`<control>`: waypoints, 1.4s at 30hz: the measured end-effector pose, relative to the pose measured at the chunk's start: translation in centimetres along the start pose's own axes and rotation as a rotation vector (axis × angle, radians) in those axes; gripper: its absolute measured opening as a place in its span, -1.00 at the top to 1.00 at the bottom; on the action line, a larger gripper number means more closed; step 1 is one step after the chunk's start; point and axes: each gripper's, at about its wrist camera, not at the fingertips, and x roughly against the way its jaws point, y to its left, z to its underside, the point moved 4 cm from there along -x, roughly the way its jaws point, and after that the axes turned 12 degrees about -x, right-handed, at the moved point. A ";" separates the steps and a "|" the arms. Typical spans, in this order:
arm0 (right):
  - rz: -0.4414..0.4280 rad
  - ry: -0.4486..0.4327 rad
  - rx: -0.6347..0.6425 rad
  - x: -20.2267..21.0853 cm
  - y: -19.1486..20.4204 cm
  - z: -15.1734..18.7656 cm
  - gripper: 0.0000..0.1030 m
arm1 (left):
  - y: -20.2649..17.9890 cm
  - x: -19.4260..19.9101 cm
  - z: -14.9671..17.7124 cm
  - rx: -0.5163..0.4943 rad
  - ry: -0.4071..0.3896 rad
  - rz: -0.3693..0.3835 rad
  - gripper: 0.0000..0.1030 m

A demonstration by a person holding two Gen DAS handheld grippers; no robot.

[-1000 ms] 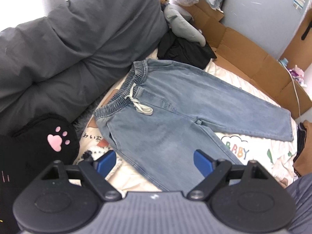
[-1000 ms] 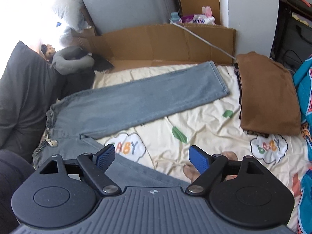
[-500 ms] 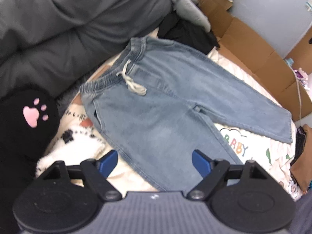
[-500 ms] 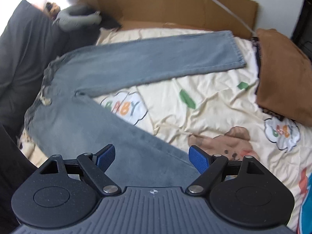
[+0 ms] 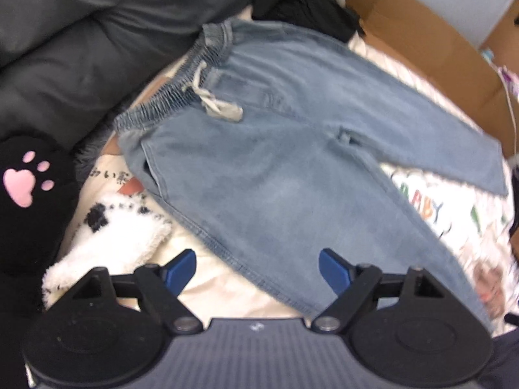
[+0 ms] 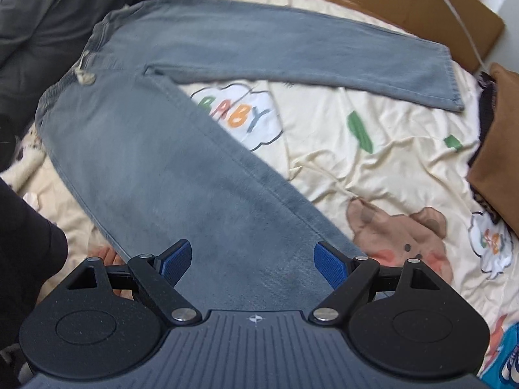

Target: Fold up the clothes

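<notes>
Hovering: your left gripper (image 5: 258,265) and right gripper (image 6: 251,257), both spread, empty
Edges: jeans (image 6: 168,168) flat, legs splayed
Hidden: near hem

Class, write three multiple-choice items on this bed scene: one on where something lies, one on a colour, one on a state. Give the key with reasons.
1. Where does the brown folded garment lie relative to the far leg's hem of the jeans?
A. just beyond the hem
B. on the waistband
C. under the near leg

2. What colour are the fingertips of the right gripper?
A. red
B. blue
C. white

3. How do the jaws of the left gripper stand?
A. shut on the drawstring
B. shut on nothing
C. wide open

Key: 1 A, the garment sits past the hem at the right edge. 2 B, both pads are blue. 3 C, the tips stand far apart over the denim, holding nothing.
</notes>
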 end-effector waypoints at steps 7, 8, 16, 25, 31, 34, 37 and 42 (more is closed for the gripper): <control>-0.062 0.050 -0.027 -2.8 -0.2 1.8 -0.69 | 0.6 -3.5 1.8 0.023 0.068 -0.006 -0.65; -0.068 0.055 -0.026 -3.2 -0.4 2.2 -0.69 | 0.6 -3.8 1.9 0.019 0.079 -0.010 -0.65; -0.098 0.113 0.115 -6.0 2.1 4.4 -0.62 | 1.1 -3.9 2.4 0.004 0.093 -0.008 -0.65; -0.127 0.198 0.311 -9.8 6.6 7.0 -0.38 | 1.6 -3.6 2.9 -0.002 0.107 -0.007 -0.65; -0.110 0.223 0.351 -12.4 7.7 8.5 -0.39 | 2.2 -4.0 3.5 0.000 0.128 -0.023 -0.65; -0.098 0.231 0.372 -13.4 8.1 9.0 -0.39 | 2.4 -4.1 3.6 0.004 0.131 -0.031 -0.66; -0.071 0.241 0.443 -14.1 8.6 9.7 -0.39 | 2.6 -4.4 3.8 0.004 0.135 -0.033 -0.66; -0.044 0.238 0.506 -14.8 9.0 10.5 -0.40 | 2.4 -5.2 4.0 -0.001 0.155 -0.033 -0.66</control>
